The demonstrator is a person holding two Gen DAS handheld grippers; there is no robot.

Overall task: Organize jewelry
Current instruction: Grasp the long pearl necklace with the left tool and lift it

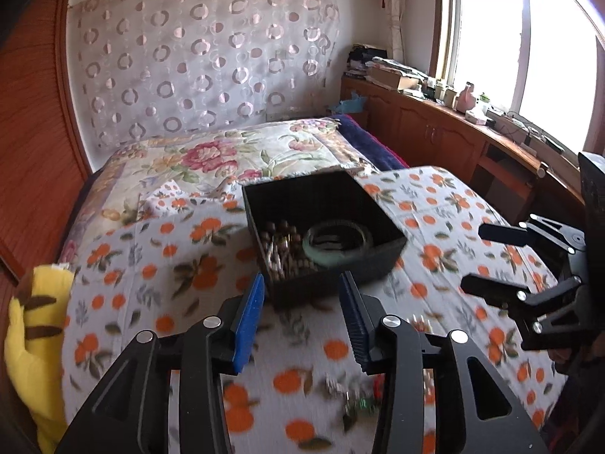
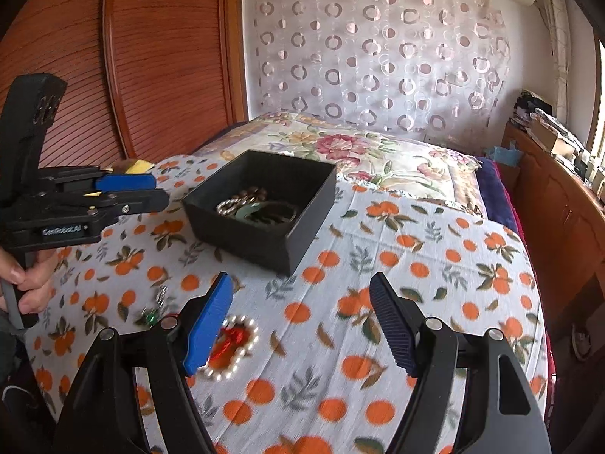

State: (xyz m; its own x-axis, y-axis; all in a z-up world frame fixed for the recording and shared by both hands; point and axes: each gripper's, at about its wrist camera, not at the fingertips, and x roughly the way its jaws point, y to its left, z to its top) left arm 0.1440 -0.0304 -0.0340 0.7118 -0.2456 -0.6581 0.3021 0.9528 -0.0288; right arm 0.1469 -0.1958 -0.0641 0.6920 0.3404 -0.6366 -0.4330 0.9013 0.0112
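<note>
A black open box (image 1: 382, 223) (image 2: 302, 223) sits on an orange-print cloth and holds a green bangle (image 1: 340, 244), bead strings (image 1: 280, 249) and a pearl bracelet (image 2: 230, 204). My left gripper (image 1: 302, 291) is open and empty just short of the box; it also shows at the left of the right wrist view (image 2: 151, 189). My right gripper (image 2: 302, 295) is open and empty, and shows at the right of the left wrist view (image 1: 472, 261). A pearl ring with a red piece inside (image 2: 230, 344) and small green-stoned pieces (image 2: 151, 316) (image 1: 355, 401) lie loose on the cloth.
The cloth (image 2: 416, 265) covers a raised surface in front of a floral bedspread (image 1: 234, 155). A yellow plush toy (image 1: 34, 340) lies at the left. Wooden wardrobe doors (image 2: 159, 56) stand at the left, and a cluttered wooden cabinet (image 1: 453, 128) under the window at the right.
</note>
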